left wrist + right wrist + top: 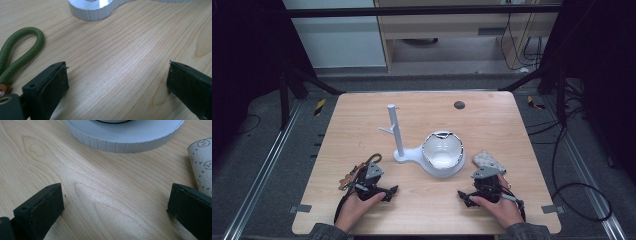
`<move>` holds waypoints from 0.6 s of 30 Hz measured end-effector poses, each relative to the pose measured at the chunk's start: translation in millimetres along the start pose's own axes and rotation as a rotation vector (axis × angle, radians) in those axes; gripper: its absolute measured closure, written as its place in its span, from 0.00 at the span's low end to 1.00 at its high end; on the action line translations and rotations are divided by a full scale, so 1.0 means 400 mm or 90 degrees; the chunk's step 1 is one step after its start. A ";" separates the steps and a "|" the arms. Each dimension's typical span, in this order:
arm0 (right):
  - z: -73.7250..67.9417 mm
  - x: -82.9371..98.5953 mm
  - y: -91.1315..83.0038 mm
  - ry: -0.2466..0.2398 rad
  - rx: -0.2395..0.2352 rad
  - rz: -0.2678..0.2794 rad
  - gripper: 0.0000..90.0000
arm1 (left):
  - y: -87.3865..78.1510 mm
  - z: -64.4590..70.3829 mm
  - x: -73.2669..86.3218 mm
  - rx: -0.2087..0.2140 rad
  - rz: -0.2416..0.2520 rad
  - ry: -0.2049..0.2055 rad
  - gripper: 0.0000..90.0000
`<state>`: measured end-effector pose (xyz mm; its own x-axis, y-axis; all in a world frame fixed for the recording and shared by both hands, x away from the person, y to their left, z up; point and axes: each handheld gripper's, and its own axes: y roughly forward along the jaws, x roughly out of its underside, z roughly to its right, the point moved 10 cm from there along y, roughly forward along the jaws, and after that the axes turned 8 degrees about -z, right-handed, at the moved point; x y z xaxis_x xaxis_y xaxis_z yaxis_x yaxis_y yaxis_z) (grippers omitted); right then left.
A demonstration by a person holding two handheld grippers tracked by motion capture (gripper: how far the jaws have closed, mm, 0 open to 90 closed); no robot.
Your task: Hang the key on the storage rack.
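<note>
Nothing is yet grasped, so the work is judged to be at its start. The left hand-held gripper (388, 192) is held wide on the bench (492, 120), just beside a green cord loop (21, 51). The right hand-held gripper (463, 196) is likewise spread wide, empty, near the patterned cloth (488, 160) and white stand (412, 154).

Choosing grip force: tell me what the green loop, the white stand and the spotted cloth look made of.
Green loop: braided cord, matte, woven strands visible. White stand: probably plastic, matte, with a ridged base edge. Spotted cloth: likely fabric with a fine mesh weave, printed marks.
</note>
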<state>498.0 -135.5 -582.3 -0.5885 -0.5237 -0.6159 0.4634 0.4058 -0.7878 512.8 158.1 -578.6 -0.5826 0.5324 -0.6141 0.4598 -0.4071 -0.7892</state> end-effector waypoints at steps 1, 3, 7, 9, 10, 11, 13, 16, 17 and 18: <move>0.000 0.000 0.000 0.000 0.000 0.000 0.00 | 0.000 0.000 0.000 0.000 0.000 0.000 0.03; 0.000 0.000 0.000 0.002 0.001 0.000 0.00 | 0.000 0.001 0.002 0.002 -0.002 0.003 0.02; 0.002 0.002 -0.001 0.001 0.004 0.000 0.00 | -0.001 0.002 0.004 0.005 -0.004 0.011 0.01; 0.001 0.002 -0.001 0.005 0.003 0.000 0.00 | -0.004 -0.001 0.005 0.004 -0.002 0.016 0.04; 0.001 0.002 -0.002 0.005 0.003 0.001 0.00 | -0.008 -0.003 0.006 0.002 0.001 0.018 0.04; 0.001 0.002 -0.002 0.005 0.003 0.001 0.00 | -0.014 -0.006 0.004 -0.005 0.006 0.023 0.05; 0.001 0.002 -0.002 0.005 0.003 0.001 0.00 | -0.030 -0.008 -0.003 -0.001 0.027 0.019 0.05; 0.001 0.003 -0.003 0.007 0.004 0.000 0.00 | -0.047 -0.018 -0.005 -0.012 0.036 0.014 0.05; 0.002 0.003 -0.002 0.006 0.007 0.000 0.00 | -0.054 -0.022 -0.003 -0.017 0.035 0.015 0.05; 0.000 0.004 -0.003 0.011 0.006 0.000 0.00 | -0.076 -0.032 -0.005 -0.023 0.049 0.006 0.05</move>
<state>496.4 -137.1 -582.3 -0.5996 -0.5115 -0.6155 0.4696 0.3980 -0.7881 508.5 178.9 -553.2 -0.5384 0.5080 -0.6723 0.5265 -0.4202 -0.7391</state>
